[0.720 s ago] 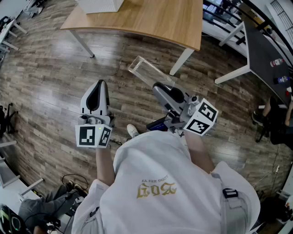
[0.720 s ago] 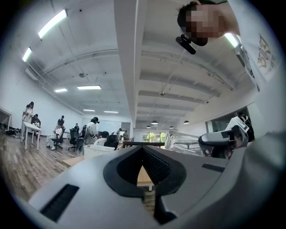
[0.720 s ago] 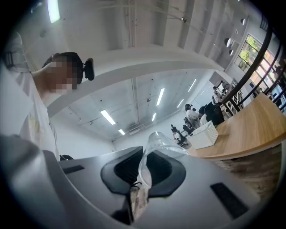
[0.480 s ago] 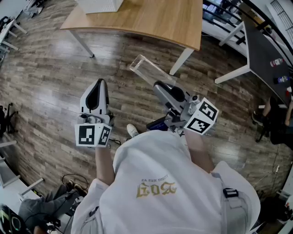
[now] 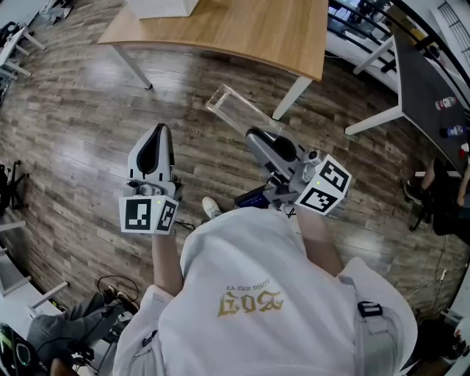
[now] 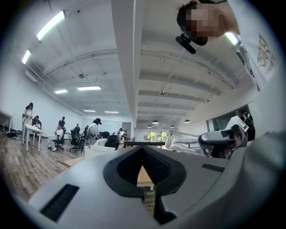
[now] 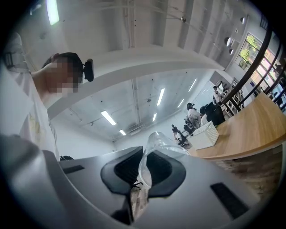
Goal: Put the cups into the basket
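Observation:
My right gripper (image 5: 258, 139) is shut on a clear plastic cup (image 5: 233, 111), which sticks out past its jaws toward the wooden table (image 5: 250, 33). In the right gripper view the clear plastic cup (image 7: 154, 156) is pinched at its wall between the two dark pads. My left gripper (image 5: 156, 138) is held over the wood floor with its jaws shut and nothing between them; the left gripper view shows the closed pads (image 6: 154, 163) meeting. A white basket (image 5: 161, 7) stands on the table at the far edge of the head view; the white basket (image 7: 203, 135) also shows in the right gripper view.
The table's white legs (image 5: 292, 97) stand just beyond the cup. A dark desk (image 5: 429, 81) with bottles is at the right. Cables and bags (image 5: 95, 308) lie on the floor at lower left. People sit at distant desks (image 6: 58, 134).
Both grippers and the cup stay almost where they were; the view shifts only slightly.

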The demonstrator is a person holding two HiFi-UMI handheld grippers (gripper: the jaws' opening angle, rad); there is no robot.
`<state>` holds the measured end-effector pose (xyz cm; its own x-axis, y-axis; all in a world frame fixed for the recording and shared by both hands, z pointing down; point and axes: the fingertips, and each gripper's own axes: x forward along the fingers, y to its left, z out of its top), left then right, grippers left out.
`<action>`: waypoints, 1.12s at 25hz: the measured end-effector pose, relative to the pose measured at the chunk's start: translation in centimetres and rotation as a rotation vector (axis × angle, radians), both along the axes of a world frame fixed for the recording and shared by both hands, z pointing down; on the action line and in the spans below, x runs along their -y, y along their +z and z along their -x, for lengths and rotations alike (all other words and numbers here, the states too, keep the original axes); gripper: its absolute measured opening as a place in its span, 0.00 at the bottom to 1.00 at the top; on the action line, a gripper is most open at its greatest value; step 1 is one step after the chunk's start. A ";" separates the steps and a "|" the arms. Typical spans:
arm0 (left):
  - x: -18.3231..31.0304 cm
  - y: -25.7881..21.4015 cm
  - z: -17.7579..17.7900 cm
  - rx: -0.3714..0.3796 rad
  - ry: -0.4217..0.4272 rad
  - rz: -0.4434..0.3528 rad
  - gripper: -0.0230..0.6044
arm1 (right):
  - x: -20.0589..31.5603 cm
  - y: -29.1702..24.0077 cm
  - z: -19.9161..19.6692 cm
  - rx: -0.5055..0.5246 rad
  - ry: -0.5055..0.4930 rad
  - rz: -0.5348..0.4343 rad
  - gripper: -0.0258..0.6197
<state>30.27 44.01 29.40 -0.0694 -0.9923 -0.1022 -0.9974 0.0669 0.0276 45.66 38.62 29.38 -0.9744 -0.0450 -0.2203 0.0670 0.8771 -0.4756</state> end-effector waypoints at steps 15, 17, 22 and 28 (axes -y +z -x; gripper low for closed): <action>0.2 -0.1 -3.0 0.008 -0.095 0.007 0.02 | 2.2 -0.3 -4.0 0.043 -0.072 0.070 0.09; 0.4 0.0 -3.6 0.012 -0.107 0.005 0.02 | 2.9 -0.4 -4.5 0.046 -0.067 0.073 0.09; 1.0 0.3 -3.7 0.009 -0.127 0.003 0.02 | 3.9 -0.3 -4.9 0.040 -0.075 0.069 0.09; 2.2 0.5 -2.8 0.000 -0.134 0.000 0.02 | 5.2 -0.1 -4.1 0.034 -0.073 0.070 0.09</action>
<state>33.08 41.80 29.90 -0.2015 -0.9741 -0.1025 -0.9795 0.1998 0.0273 49.72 33.43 29.28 -0.9677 0.0090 -0.2521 0.1464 0.8339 -0.5321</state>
